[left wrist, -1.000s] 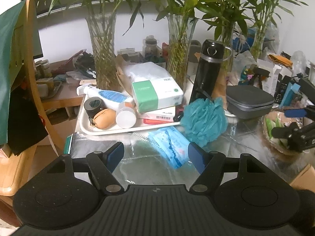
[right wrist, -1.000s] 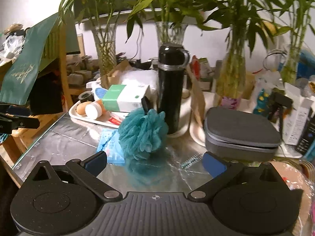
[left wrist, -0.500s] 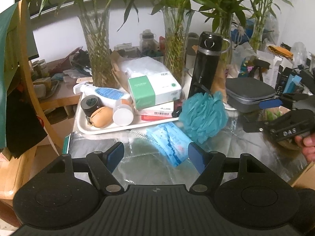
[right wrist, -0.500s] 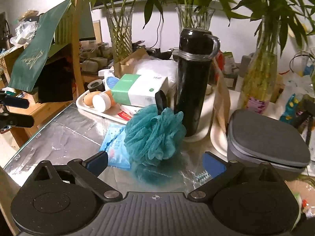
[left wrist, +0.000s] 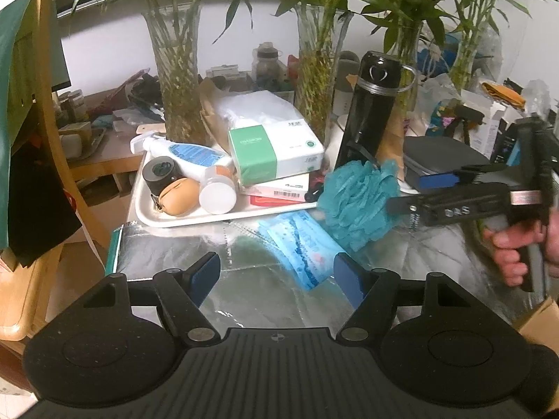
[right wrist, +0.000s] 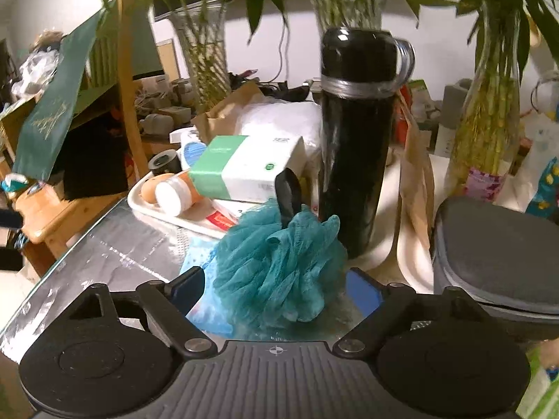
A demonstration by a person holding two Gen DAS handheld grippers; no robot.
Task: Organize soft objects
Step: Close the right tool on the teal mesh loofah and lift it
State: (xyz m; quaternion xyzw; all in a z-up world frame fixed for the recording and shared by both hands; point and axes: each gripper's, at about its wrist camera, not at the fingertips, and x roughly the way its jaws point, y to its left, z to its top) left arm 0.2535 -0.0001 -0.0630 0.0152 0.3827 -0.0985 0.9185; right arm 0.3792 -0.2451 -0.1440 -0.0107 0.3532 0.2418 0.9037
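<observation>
A teal mesh bath pouf (left wrist: 356, 206) sits on the foil-covered table beside a black flask (left wrist: 370, 108). It also shows in the right wrist view (right wrist: 279, 265), between my right gripper's open fingers. My right gripper (right wrist: 276, 289) is open around the pouf, its pads apart from it on both sides. A light blue soft pack (left wrist: 297, 244) lies flat in front of the pouf. My left gripper (left wrist: 276, 276) is open and empty, above the table just short of the blue pack.
A white tray (left wrist: 146, 216) holds a green-and-white tissue box (left wrist: 276, 150), a bottle, a tape roll and a tan pouch. A grey zip case (right wrist: 499, 255) lies at the right. Glass vases with bamboo stand behind. A wooden chair (left wrist: 42, 111) stands at the left.
My right gripper has moved forward and to the left until its open fingers straddle the teal pouf. The left gripper has hardly moved.
</observation>
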